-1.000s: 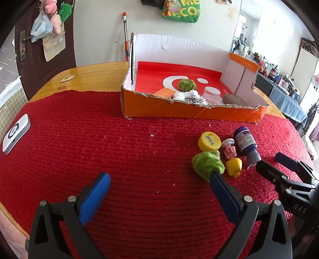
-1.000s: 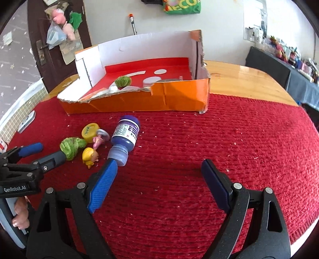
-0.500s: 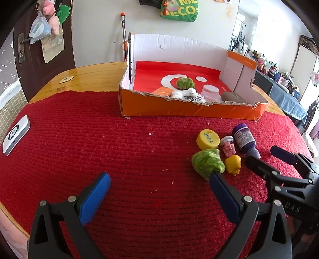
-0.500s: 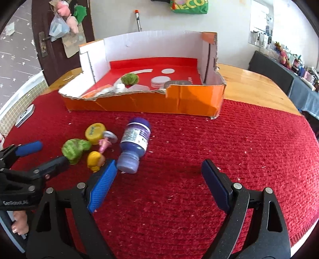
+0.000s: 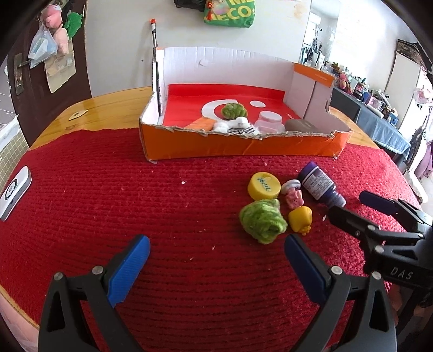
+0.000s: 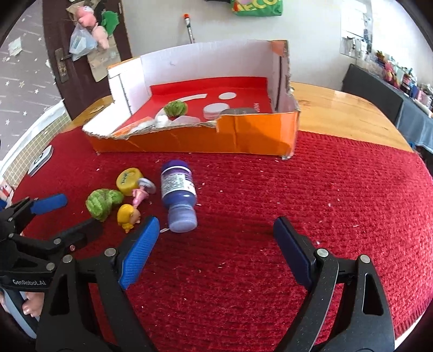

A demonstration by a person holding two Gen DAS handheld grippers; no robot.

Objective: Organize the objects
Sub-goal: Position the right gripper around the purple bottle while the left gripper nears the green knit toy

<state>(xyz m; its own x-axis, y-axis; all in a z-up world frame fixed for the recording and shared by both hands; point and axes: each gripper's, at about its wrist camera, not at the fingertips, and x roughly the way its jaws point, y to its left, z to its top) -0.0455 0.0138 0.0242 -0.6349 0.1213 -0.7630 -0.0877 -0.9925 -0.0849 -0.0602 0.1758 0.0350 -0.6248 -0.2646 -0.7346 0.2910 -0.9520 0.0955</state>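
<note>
Left wrist view: a red knitted cloth (image 5: 135, 195) covered most of a glossy wooden table (image 5: 108, 108), whose bare wood showed along the far edge. An orange cardboard box (image 5: 243, 147) with white inner walls and a torn front rim stood at upper centre, holding a green yarn ball (image 5: 231, 109), a pale jar (image 5: 268, 121), a grey-brown pouch (image 5: 300, 126) and small white items. On the cloth at centre right lay a loose cluster: a yellow cap (image 5: 263, 185), a green yarn bundle (image 5: 262, 220), a small pink figure (image 5: 293, 193), a yellow toy (image 5: 300, 218) and a purple bottle (image 5: 320, 185) on its side, each touching or just beside its neighbour. A white device (image 5: 15, 192) lay at the left edge. The left gripper (image 5: 216, 265) occupied the lower frame, jaws spread wide and empty above bare cloth, the yarn bundle just beyond its right finger.

Right wrist view: the right gripper (image 6: 215, 243) stood with jaws released and nothing between them; the bottle's cap end lay just beyond the left blue pad.

Room: a pale wall at the top carried a green bag (image 5: 230, 13); a dark brown door (image 5: 40, 67) at upper left bore hanging soft toys and bags; a cluttered, blue-covered surface (image 5: 379, 127) filled the right edge.
</note>
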